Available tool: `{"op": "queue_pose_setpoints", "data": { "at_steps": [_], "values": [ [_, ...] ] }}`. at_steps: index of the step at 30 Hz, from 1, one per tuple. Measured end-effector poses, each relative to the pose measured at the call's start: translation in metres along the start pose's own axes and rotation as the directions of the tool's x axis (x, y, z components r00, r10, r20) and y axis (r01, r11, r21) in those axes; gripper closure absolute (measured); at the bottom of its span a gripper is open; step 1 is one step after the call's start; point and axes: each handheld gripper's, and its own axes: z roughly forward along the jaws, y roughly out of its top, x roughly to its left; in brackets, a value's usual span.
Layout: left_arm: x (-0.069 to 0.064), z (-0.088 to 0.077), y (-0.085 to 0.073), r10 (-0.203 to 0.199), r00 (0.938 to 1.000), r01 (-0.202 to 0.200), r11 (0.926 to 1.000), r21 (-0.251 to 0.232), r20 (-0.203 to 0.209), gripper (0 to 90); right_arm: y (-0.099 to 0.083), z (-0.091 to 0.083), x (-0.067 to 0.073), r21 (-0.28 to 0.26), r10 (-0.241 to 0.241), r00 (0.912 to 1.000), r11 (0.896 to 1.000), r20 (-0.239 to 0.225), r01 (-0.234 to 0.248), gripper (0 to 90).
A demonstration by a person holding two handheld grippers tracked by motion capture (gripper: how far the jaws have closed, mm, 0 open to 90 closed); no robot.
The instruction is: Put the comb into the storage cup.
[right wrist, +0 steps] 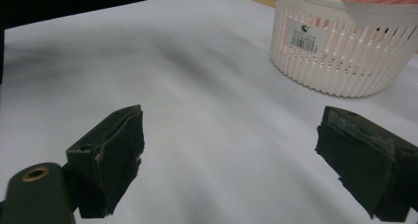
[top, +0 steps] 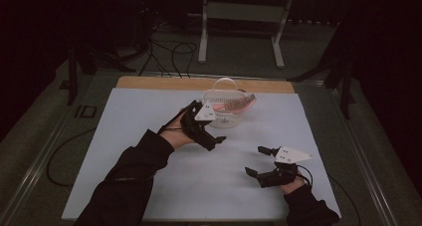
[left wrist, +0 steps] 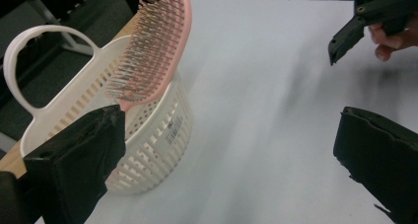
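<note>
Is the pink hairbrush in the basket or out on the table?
In: the pink hairbrush lies across the white basket rim, bristles down.

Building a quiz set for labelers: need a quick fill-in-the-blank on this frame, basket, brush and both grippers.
1. The pink hairbrush lies across the top of the white ____.
2. The left gripper has its jaws ____.
3. The right gripper holds ____ between its jaws.
4. The basket stands on the ____ end of the table from the person.

Missing words: basket; open; nothing; far
</note>
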Motion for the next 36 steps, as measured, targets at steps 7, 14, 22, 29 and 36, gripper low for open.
{"op": "queue_pose_setpoints", "data": {
  "at_steps": [7,14,22,29,36],
  "values": [
    [-0.004,-0.015,-0.017,-0.014,0.9999,0.014,0.9998,0.014,0.001,0.0,0.000,0.001,0.001,0.005,0.002,1.0000,1.000,0.002,-0.002,10.4],
    [-0.007,-0.030,-0.038,-0.043,0.9991,0.043,0.9989,0.018,-0.003,0.0,0.000,0.001,0.001,0.002,-0.001,1.0000,1.000,-0.003,0.001,10.5],
    [-0.011,-0.044,-0.059,-0.066,0.9977,0.067,0.9970,0.039,-0.013,0.0,0.000,0.001,0.002,0.003,-0.015,0.9999,1.000,0.005,0.015,10.5],
    [-0.014,-0.065,-0.084,-0.125,0.9916,0.126,0.9915,0.034,-0.035,0.0,0.000,0.003,0.004,0.009,-0.014,0.9999,1.000,-0.001,0.014,10.5],
    [-0.021,-0.076,-0.115,-0.171,0.9835,0.174,0.9833,0.054,-0.060,0.0,0.001,0.003,0.004,0.004,-0.026,0.9997,1.000,0.002,0.026,10.5]
  ]
}}
